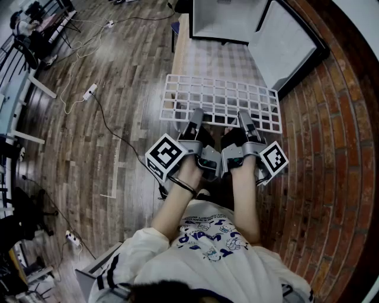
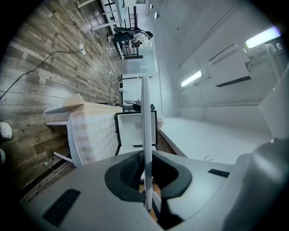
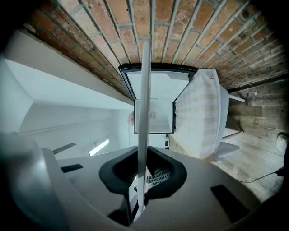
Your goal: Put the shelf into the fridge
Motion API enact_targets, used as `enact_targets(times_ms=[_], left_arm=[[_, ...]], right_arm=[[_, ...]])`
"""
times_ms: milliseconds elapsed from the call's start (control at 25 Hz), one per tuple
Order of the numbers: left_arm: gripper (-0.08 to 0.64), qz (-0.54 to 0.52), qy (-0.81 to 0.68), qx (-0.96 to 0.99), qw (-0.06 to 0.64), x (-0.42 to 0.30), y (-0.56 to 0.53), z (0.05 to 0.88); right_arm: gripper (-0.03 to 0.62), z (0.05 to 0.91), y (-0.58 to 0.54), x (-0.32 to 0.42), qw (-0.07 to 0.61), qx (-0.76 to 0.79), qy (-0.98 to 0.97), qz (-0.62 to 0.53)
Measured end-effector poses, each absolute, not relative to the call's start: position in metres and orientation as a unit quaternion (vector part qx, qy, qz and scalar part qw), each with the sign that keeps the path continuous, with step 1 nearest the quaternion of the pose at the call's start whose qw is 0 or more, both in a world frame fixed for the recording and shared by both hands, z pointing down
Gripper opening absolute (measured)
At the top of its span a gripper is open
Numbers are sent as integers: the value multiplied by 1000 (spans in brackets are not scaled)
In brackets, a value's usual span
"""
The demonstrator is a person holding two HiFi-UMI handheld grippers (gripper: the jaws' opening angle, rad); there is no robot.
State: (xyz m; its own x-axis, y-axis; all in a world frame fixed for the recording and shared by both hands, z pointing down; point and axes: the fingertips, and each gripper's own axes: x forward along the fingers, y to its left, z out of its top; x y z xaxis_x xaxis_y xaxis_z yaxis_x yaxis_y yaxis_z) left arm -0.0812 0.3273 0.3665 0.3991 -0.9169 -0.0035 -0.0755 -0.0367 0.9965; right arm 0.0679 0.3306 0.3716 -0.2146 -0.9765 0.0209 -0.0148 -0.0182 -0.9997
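A white wire grid shelf (image 1: pixel 222 100) hangs level in front of me, above a table with a checked cloth (image 1: pixel 219 59). My left gripper (image 1: pixel 195 115) is shut on its near edge left of centre, and my right gripper (image 1: pixel 243 118) is shut on the same edge right of centre. Beyond the table stands a small white fridge (image 1: pixel 228 18), its door (image 1: pixel 284 41) swung open to the right. The left gripper view shows the shelf (image 2: pixel 145 117) edge-on, pinched in the left gripper (image 2: pixel 146 176), with the fridge (image 2: pixel 135 128) ahead. The right gripper (image 3: pixel 141 178) pinches the shelf (image 3: pixel 145 103) likewise before the open fridge (image 3: pixel 156 108).
Cables and a power strip (image 1: pixel 90 90) lie on the wooden floor at the left. Brick flooring (image 1: pixel 331 154) runs along the right. Desks and equipment (image 1: pixel 29 29) stand at the far left. The table's legs (image 2: pixel 58 122) show in the left gripper view.
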Motion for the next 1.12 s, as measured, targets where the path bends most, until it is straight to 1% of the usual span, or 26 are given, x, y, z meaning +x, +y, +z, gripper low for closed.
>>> enact_targets(times_ms=[880, 1120], left_arm=[[40, -364, -401, 616, 573, -79, 327, 371], [40, -357, -399, 617, 577, -93, 269, 378]], right_arm=[[49, 375, 332, 69, 433, -460, 543, -553], [49, 382, 276, 55, 434, -465, 540, -552]])
